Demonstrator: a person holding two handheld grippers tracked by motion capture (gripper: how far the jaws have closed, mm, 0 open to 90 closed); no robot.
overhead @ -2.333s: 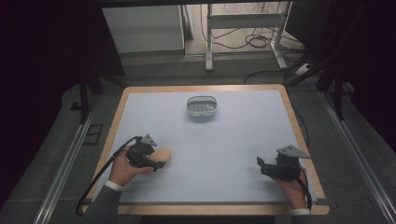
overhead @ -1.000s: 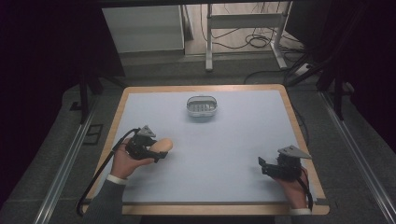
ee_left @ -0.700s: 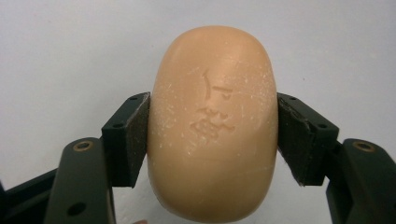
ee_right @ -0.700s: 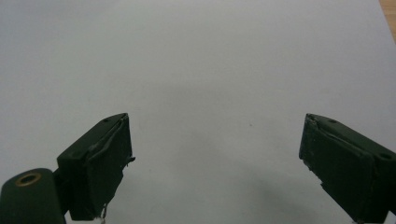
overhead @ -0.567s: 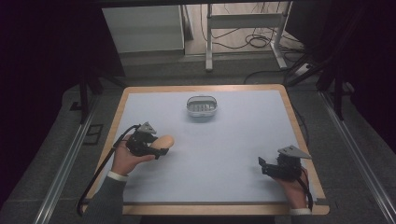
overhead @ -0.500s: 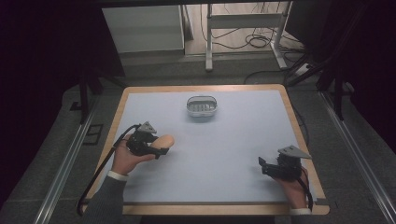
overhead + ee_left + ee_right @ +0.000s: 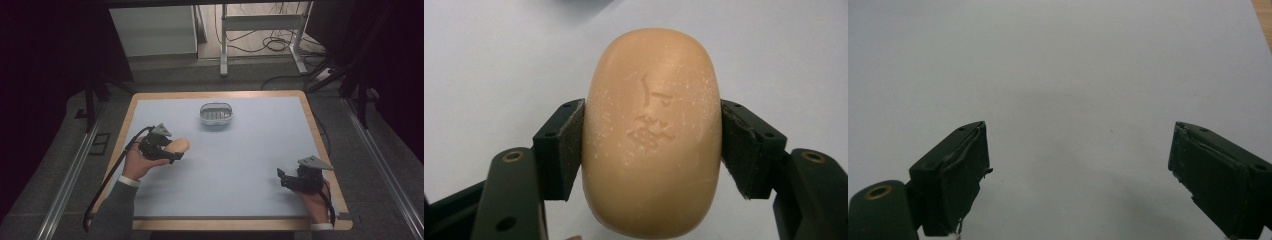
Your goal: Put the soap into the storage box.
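In the high view, the left hand-held gripper [image 7: 172,152] is clamped on a tan oval bar of soap [image 7: 178,146], which juts out past its black jaws toward the middle of the worktop [image 7: 240,170]. The worktop is a flat, pale blue-grey sheet framed by a light wooden edge. Beyond the soap and off to that gripper's right stands a small oval dish [image 7: 217,113] with a clear rim and a ribbed floor; what it holds, if anything, cannot be made out. The right hand-held gripper [image 7: 283,179] sits low near the worktop's right edge, well apart from the soap and the dish, with wide bare surface between the two hands.

In the left gripper view, the soap [image 7: 651,135] is smooth and rounded, dusted with pale flecks, with characters pressed into its upper face. The flat black pads [image 7: 569,145] press on its two long sides, so the left hand-held gripper [image 7: 651,150] grips it across the narrow width. Bare worktop [image 7: 499,60] lies beneath and ahead.

In the right gripper view, the right hand-held gripper [image 7: 1078,165] has its jaws wide apart with nothing between them; the pads [image 7: 960,180] look worn and frayed at the edges. Ahead lies plain matte worktop [image 7: 1073,65], with a sliver of the wooden edge [image 7: 1263,15] at upper right.
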